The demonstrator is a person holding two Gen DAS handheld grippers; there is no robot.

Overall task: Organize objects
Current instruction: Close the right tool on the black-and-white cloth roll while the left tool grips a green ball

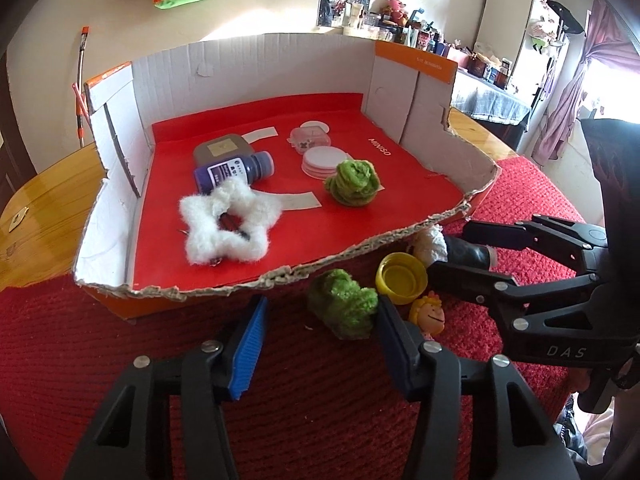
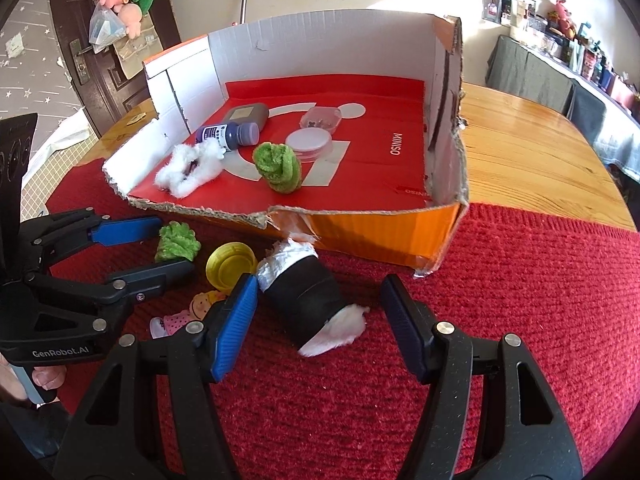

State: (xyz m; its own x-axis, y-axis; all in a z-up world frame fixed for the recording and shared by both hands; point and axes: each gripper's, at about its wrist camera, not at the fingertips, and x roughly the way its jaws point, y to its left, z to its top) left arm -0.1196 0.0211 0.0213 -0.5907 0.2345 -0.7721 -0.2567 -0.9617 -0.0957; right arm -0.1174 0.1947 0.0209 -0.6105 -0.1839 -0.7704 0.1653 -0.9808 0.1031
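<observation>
A torn cardboard box [image 1: 256,60] [image 2: 380,236] with a red floor holds a white fluffy star [image 1: 224,222] [image 2: 188,168], a purple bottle [image 1: 234,171] [image 2: 228,134], a green fuzzy ball [image 1: 352,182] [image 2: 278,168] and white round pads [image 1: 324,160]. In front of it on the red mat lie a second green fuzzy ball [image 1: 344,308] [image 2: 176,242], a yellow cap [image 1: 400,282] [image 2: 230,266], a small doll [image 1: 428,314] [image 2: 192,312] and a black roll with white stuffing [image 2: 304,300] [image 1: 460,248]. My left gripper [image 1: 320,346] [image 2: 152,248] is open around the loose green ball. My right gripper [image 2: 320,328] [image 1: 452,248] is open around the black roll.
The box stands on a wooden table [image 2: 532,152] partly covered by the red knitted mat [image 2: 520,300]. A small clear case [image 1: 310,138] and a grey flat container [image 1: 222,148] also lie in the box. A cluttered shelf [image 1: 420,28] and a door [image 2: 100,40] are behind.
</observation>
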